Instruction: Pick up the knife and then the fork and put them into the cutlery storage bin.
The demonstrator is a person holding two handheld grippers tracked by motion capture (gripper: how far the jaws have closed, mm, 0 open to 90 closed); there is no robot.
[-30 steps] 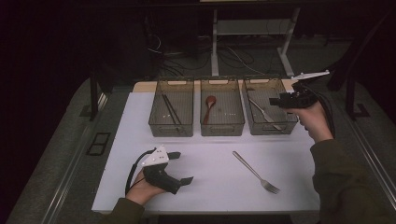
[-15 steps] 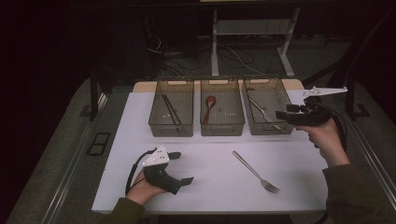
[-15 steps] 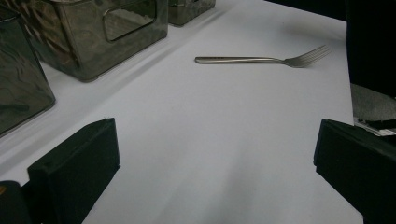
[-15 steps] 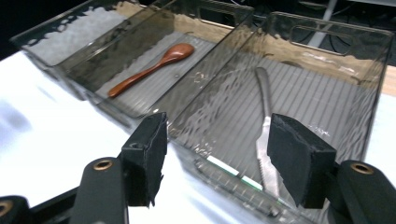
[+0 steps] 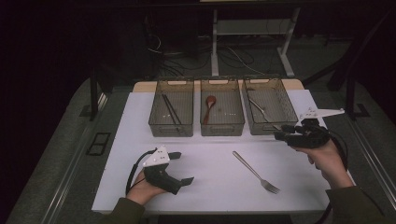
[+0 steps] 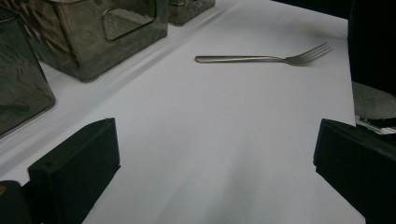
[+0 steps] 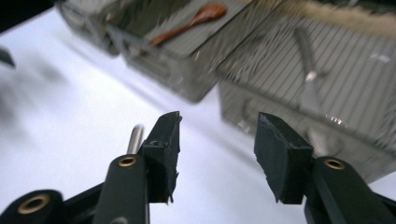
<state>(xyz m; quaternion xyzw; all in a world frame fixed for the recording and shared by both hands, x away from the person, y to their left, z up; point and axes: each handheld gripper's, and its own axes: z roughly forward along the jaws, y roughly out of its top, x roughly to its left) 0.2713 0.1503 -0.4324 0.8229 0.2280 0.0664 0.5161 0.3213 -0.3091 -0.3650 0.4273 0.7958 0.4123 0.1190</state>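
Our left gripper (image 5: 180, 168) rests at seven o'clock on the white tabletop (image 5: 210, 186), jaws wide apart and empty. The fork (image 5: 257, 172) lies loose at five o'clock. At three o'clock our right gripper (image 5: 282, 135) hovers, its jaws having just been closing, still apart with nothing between them. At twelve o'clock stand three bins (image 5: 222, 114).

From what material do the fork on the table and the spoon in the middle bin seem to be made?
Fork: looks like polished metal, likely steel, silver-grey with bright glints along the handle and tines. Spoon: probably wood, or perhaps brown plastic, going by its matte reddish-brown colour with no shine. Middle bin: seems to be smoky translucent plastic, since its contents show through the walls.
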